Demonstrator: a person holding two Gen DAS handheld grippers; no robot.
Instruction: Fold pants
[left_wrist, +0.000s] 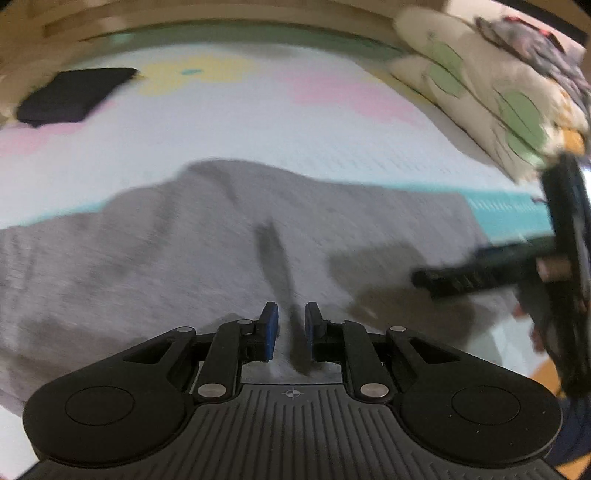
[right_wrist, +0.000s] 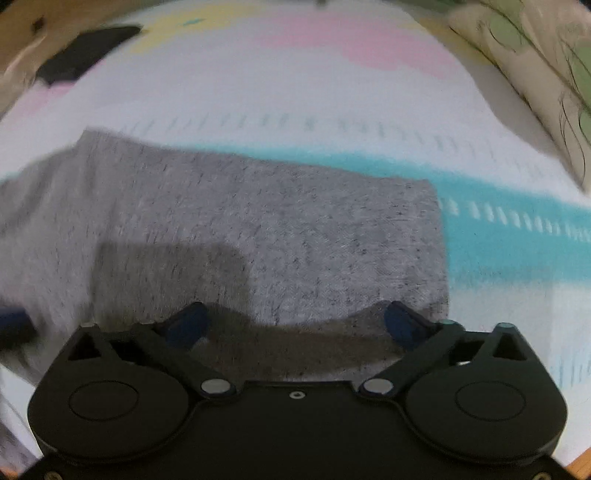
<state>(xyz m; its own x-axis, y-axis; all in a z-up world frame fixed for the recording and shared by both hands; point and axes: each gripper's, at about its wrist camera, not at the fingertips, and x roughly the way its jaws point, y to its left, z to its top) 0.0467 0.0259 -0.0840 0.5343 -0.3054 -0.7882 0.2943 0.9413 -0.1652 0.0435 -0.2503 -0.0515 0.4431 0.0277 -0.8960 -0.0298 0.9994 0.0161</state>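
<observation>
On the bed, the grey pants (left_wrist: 207, 251) lie spread flat over a white sheet (left_wrist: 236, 125) with pink and yellow patches and a teal stripe.

Left wrist view: your left hand-held gripper (left_wrist: 291, 334) hovers low over the pants, jaws drawn close with only a narrow gap. A raised ridge of grey fabric runs from 12 o'clock straight down into that gap. Blur prevents confirming whether the blue pads (left_wrist: 271, 328) actually press on it, so you cannot call this a grasp. The cloth extends from the fingertips out to 9 o'clock and up to 12 o'clock.

At 3 o'clock in the same view, your right hand-held gripper (left_wrist: 436, 282) reaches in over the pants, one finger visible, casting a shadow on the cloth.

Right wrist view: the right hand-held gripper (right_wrist: 295, 323) is released, jaws spread wide, nothing between them but the pants lying below. The square end of the pants (right_wrist: 258, 229) sits at 12 to 1 o'clock from the fingertips, its edge just beside the right pad.

Background: dark folded item (left_wrist: 70, 96) at 10 o'clock; leaf-print pillows (left_wrist: 480, 88) at 2 o'clock.
</observation>
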